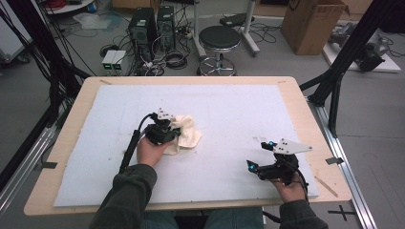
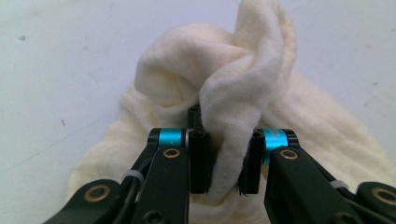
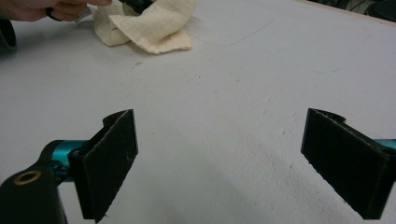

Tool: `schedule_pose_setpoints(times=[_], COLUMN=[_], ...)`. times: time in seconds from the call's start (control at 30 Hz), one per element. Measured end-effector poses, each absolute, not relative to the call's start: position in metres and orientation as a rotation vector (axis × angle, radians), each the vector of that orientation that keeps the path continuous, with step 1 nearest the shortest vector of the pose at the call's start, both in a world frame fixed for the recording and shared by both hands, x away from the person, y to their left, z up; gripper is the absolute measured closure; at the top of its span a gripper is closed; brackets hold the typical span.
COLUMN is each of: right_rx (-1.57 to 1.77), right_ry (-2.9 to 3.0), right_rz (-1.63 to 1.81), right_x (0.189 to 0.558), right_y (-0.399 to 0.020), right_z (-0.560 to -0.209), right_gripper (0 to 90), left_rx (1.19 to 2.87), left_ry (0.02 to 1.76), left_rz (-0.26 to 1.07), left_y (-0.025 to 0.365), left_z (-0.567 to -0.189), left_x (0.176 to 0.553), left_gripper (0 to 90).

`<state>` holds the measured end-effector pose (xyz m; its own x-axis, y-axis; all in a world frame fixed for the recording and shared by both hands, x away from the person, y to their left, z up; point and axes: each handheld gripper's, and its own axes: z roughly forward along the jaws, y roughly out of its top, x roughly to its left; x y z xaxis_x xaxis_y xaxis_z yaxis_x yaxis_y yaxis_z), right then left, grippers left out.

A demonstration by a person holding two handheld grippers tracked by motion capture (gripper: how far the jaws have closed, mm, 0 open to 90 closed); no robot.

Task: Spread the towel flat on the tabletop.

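Observation:
A crumpled cream cloth lies left of centre on the white mat. My left gripper sits at the cloth's left edge, held in a hand. In the left gripper view its jaws are closed on an upright fold of the cloth, which bulges above the pads. My right gripper rests low over the mat near the front right, well apart from the cloth. Its two black pads stand wide apart with bare mat between them. The cloth and the other hand show far off.
The mat covers a wooden table. Beyond the far edge stand a black stool, computer towers with tangled cables, and a cardboard box. Black frame posts rise at the right side.

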<state>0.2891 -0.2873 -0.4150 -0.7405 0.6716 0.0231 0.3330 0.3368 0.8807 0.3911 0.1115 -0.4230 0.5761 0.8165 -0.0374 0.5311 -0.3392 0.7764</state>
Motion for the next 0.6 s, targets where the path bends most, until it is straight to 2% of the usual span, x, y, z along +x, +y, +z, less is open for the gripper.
schedule_pose_setpoints(times=[0.6], right_rx=[0.890], right_ry=[2.246], right_rz=[1.365], right_x=[0.287], right_y=[-0.289], right_z=[-0.414], right_gripper=[10.1], left_rx=[1.969], left_ry=[0.904], left_rz=[0.426], left_y=[0.082], left_z=[-0.381], left_x=[0.361], left_gripper=[77.9])
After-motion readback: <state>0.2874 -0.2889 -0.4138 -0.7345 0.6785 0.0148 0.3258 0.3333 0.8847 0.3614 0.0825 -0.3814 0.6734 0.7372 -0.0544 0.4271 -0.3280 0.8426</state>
